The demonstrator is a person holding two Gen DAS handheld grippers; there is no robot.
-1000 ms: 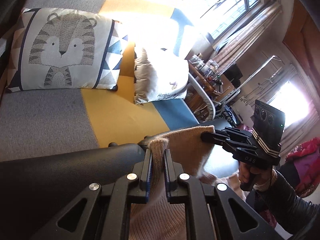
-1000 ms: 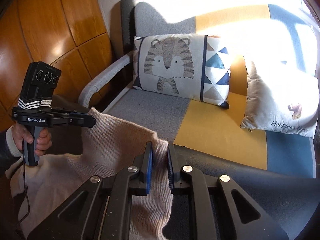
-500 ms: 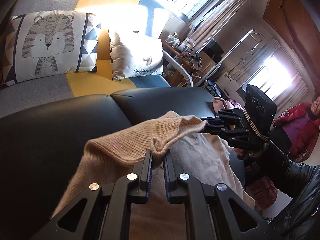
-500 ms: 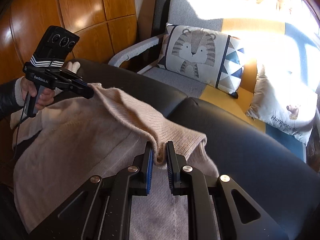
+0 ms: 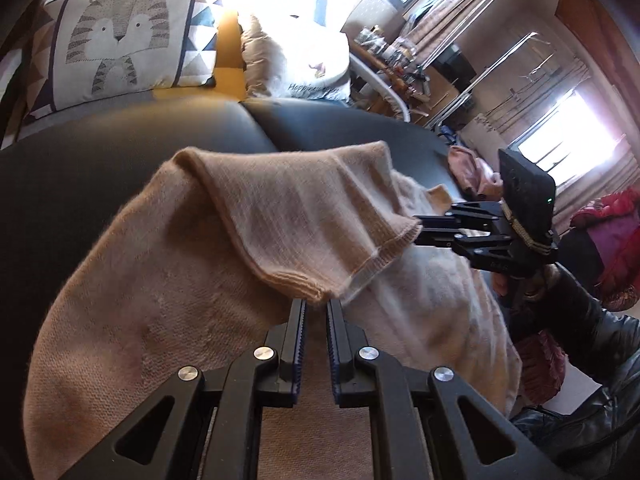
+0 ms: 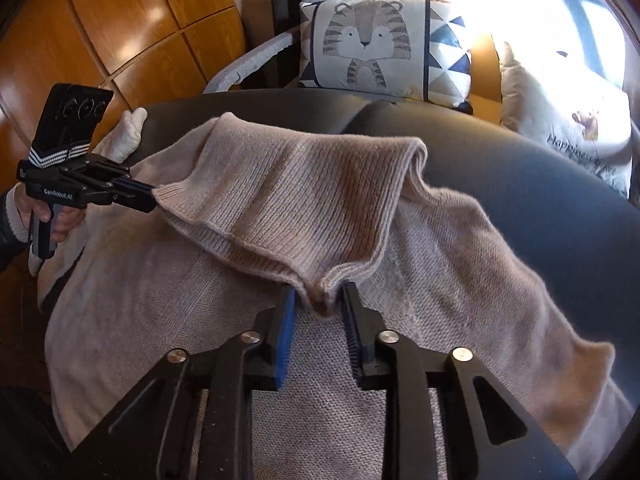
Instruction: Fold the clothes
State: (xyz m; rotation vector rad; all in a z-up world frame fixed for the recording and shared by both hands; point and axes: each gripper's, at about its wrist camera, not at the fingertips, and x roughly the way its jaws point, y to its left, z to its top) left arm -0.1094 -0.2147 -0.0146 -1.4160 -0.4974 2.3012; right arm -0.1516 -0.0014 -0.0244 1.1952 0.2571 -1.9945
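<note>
Right wrist view showed the right claw (image 6: 318,300) opening around the sweater's hem (image 6: 280,216), folded over its body on the black sofa (image 6: 520,184); left claw (image 5: 315,306) clenched the other corner. Uneven release could skew the fold.

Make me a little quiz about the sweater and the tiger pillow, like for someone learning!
1. True or false: the beige sweater lies on a black cushion.
2. Which animal is on the pillow? A) tiger B) dog C) fish
3. Fill in: the left tool is ____ on the sweater's hem.

Key: 1 true; 2 A; 3 shut. The right tool is opening, hem between its fingers.
</note>
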